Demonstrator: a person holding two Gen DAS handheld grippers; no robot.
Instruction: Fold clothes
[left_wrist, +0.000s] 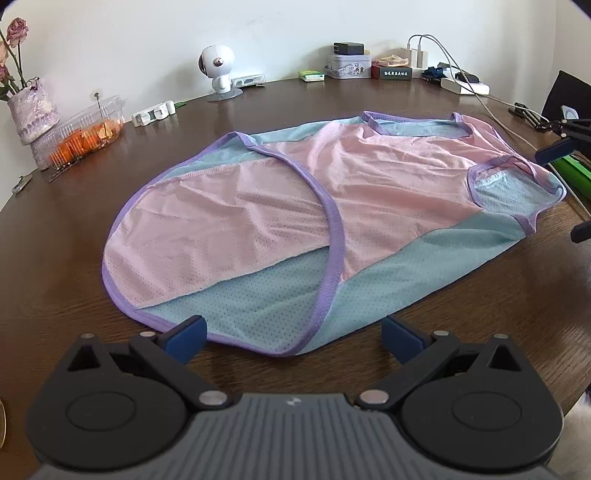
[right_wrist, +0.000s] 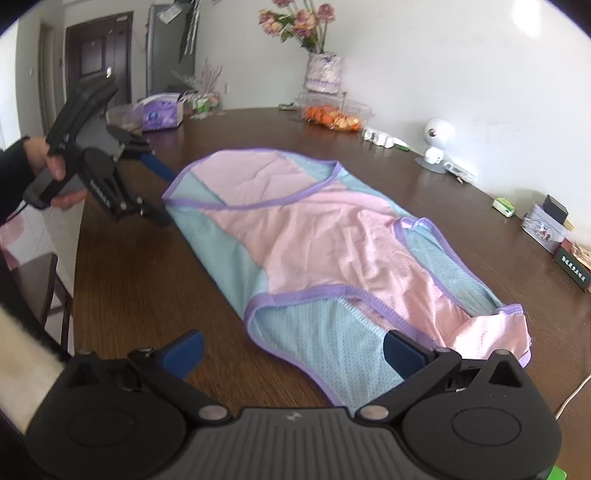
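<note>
While the pink-and-blue mesh vest lay spread flat on the brown wooden table, both grippers hovered empty. The left gripper gaped at its hem; the right gripper stood agape over an armhole.

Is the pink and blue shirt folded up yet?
Not yet. The shirt lies spread flat on the table, only one bottom corner flipped over.

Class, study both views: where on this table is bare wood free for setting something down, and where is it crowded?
Free: the wood between the garment and the near table edge, and the strip between the garment and the white camera. Crowded: the wall edge, with vase, fruit box, tins and chargers.
</note>
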